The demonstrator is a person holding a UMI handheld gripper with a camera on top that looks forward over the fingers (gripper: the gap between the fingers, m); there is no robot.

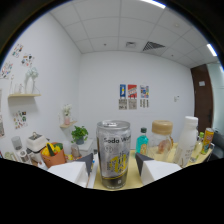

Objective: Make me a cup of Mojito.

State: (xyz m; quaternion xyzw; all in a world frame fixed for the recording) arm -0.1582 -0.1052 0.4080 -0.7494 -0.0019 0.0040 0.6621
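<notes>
A silver and yellow soda water can (113, 155) stands upright between my fingers and fills the middle of the gripper view. My gripper (114, 164) is shut on it, the dark fingertips (88, 162) pressing on its left and right sides. The can's top with its pull tab shows, and its base sits low over a yellow table top (134, 172). The can hides what lies straight ahead.
Beyond the can to the right stand a teal bottle (142, 140), a jar with a tan lid (162, 137), a tall white bottle (187, 140) and a small colourful can (206, 140). To the left are a potted plant (79, 134) and an orange holder (53, 155).
</notes>
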